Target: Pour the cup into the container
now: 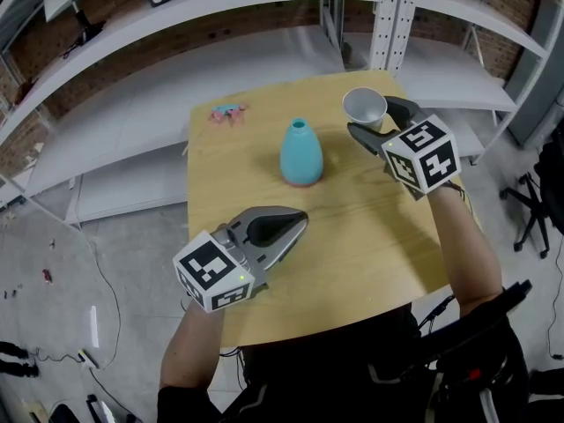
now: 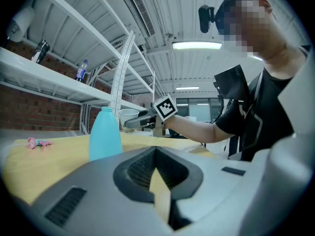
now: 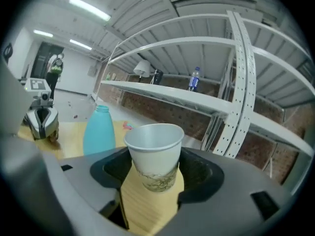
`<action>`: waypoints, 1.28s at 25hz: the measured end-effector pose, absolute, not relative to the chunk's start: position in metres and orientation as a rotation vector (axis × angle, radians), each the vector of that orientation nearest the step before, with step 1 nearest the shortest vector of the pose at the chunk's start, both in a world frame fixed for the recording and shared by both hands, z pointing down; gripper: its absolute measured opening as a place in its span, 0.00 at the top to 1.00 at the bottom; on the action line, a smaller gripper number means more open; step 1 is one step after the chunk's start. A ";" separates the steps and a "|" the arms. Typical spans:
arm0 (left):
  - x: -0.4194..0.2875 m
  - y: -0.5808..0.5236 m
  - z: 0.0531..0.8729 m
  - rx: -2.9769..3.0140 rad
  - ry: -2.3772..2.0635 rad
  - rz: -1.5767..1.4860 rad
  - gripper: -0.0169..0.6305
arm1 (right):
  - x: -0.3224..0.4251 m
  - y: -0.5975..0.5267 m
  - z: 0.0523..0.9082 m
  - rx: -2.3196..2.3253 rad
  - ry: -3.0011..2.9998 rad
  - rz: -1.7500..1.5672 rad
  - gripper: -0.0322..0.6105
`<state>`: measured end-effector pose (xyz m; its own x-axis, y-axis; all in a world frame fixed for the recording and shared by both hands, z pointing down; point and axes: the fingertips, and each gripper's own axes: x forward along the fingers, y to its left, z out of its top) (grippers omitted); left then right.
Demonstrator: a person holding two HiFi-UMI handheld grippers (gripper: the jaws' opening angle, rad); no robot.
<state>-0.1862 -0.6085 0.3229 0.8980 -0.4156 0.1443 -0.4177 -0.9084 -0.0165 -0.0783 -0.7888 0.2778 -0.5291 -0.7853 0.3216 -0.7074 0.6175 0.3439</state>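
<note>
A light-blue, narrow-necked container (image 1: 301,152) stands upright near the middle of the wooden table (image 1: 352,245). To its right, my right gripper (image 1: 374,120) is shut on a white paper cup (image 1: 364,106), which it holds upright above the table's far right corner. In the right gripper view the cup (image 3: 154,154) sits between the jaws with the container (image 3: 99,132) to the left. My left gripper (image 1: 298,220) rests low over the table's near left part, shut and empty, pointing at the container (image 2: 105,134). What is inside the cup is hidden.
A small pink and teal object (image 1: 227,113) lies at the table's far left corner. White metal shelving (image 1: 264,51) runs behind the table, with an upright post (image 1: 392,16) just behind the cup. A bare concrete floor (image 1: 106,263) lies to the left.
</note>
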 end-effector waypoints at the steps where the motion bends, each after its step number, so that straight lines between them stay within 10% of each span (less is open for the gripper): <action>1: -0.186 -0.609 0.323 3.044 -0.670 0.226 0.98 | -0.072 -0.791 0.283 1.196 -2.419 -0.175 0.48; 32: -0.187 -0.613 0.323 3.035 -0.685 0.227 0.98 | -0.013 -0.808 0.329 1.329 -2.509 0.250 0.47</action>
